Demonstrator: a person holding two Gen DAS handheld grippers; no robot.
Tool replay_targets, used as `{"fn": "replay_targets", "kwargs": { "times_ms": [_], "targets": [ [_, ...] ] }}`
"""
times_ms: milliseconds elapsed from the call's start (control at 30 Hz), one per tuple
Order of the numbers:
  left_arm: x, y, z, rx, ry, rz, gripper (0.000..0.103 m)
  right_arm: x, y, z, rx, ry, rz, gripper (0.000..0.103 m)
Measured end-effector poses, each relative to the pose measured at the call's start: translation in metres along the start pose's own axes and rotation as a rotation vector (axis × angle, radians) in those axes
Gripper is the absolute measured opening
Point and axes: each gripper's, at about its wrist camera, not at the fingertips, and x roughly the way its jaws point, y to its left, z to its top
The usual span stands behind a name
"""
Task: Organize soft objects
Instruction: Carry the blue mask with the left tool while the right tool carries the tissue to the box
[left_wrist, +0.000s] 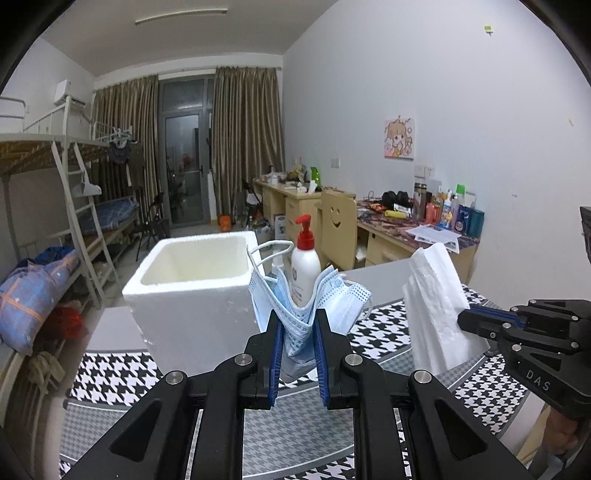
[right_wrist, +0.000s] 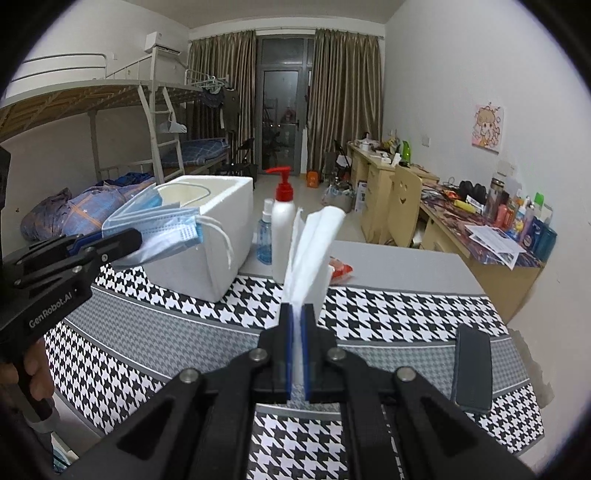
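Black left tongs (right_wrist: 125, 236) marked "GenRobot.AI", right tongs (left_wrist: 465, 317) "DAS"

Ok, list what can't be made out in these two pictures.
- Foam box floor: both views, its walls hide it.
- Red packet: right wrist view, tissues cover part; too blurred to identify.
- Mask count: face masks bunch up in the left gripper.
- Spray bottle: left wrist view, mostly behind masks.
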Motion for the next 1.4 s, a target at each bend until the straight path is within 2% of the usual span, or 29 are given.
{"fn": "replay_targets", "kwargs": {
  "times_ms": [733, 1400],
  "targets": [
    [-0.007, 0.024, 0.031, 0.002, -0.071, 0.033, 0.017, -0.002, 0.013, 0.036, -0.027, -0.074, 0.046, 0.006],
    [0.008, 0.040, 0.057, -0.013, -0.099, 0.063, 0.017, 0.006, 0.030, 0.066, -0.043, -0.103, 0.097, 0.007]
  ]
}}
